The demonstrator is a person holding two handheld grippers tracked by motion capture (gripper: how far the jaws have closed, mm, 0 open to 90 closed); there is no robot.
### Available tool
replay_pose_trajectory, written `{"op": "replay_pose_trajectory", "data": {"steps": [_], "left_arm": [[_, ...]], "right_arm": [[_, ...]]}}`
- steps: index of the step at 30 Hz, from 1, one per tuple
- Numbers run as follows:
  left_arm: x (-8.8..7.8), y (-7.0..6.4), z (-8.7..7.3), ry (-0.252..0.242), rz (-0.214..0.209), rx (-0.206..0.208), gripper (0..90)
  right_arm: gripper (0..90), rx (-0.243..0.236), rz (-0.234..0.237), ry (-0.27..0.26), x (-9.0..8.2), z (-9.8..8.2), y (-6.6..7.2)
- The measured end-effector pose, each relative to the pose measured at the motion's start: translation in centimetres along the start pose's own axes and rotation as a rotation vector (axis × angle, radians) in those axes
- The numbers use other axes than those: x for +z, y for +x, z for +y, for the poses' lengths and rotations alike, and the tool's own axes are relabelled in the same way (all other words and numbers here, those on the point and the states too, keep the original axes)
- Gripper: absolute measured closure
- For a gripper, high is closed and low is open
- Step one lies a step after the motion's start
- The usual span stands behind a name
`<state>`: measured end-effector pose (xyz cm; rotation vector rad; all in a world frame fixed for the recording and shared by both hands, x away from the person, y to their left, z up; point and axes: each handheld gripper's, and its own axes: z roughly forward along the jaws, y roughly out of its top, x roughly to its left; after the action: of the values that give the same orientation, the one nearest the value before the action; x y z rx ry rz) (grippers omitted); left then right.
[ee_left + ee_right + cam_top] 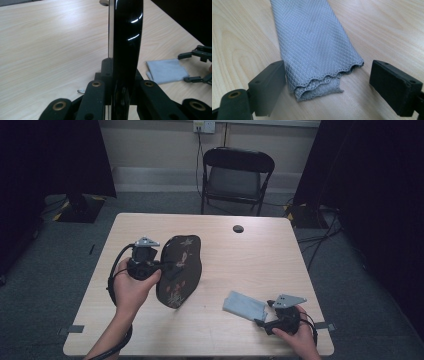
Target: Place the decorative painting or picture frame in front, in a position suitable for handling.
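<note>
On wooden table (250, 265), left gripper (161, 265) clamping black tray (181, 270) upright, right gripper (324, 85) fingers wide around folded grey cloth (312, 42)

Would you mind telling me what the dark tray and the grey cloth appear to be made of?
The tray looks like glossy lacquered wood or plastic: sharp highlights on its black edge, painted red motifs. The cloth looks like microfibre: a fine diamond weave, matte, with a scalloped hem.

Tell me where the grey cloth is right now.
High view: the grey cloth lies front right on the table, between the open right tongs.
</note>
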<state>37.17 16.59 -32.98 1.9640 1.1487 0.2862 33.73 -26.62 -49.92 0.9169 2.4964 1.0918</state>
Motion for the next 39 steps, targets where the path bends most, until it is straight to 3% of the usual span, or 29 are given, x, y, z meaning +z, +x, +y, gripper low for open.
{"op": "replay_pose_trajectory", "data": {"steps": [9,20,31,35,39], "left_arm": [[-0.6,0.1,-1.2,0.011,-0.01,0.025,80.9],[-0.7,0.2,-1.4,0.005,-0.008,0.065,80.4],[-0.8,0.1,-1.7,0.035,0.006,0.064,77.6],[-1.0,0.2,-2.1,0.029,-0.005,0.038,65.9],[-1.3,0.6,-3.1,0.023,-0.017,0.021,60.6]], "right_arm": [[12.8,0.0,-0.001,0.001,0.0,0.0,0.0],[12.8,0.001,-0.002,0.0,0.0,0.0,0.0],[12.8,0.001,-0.001,0.0,0.0,0.0,0.0],[12.8,0.001,-0.001,0.0,0.0,0.0,0.0],[12.8,0.0,-0.002,0.0,0.0,0.0,0.0]]}}
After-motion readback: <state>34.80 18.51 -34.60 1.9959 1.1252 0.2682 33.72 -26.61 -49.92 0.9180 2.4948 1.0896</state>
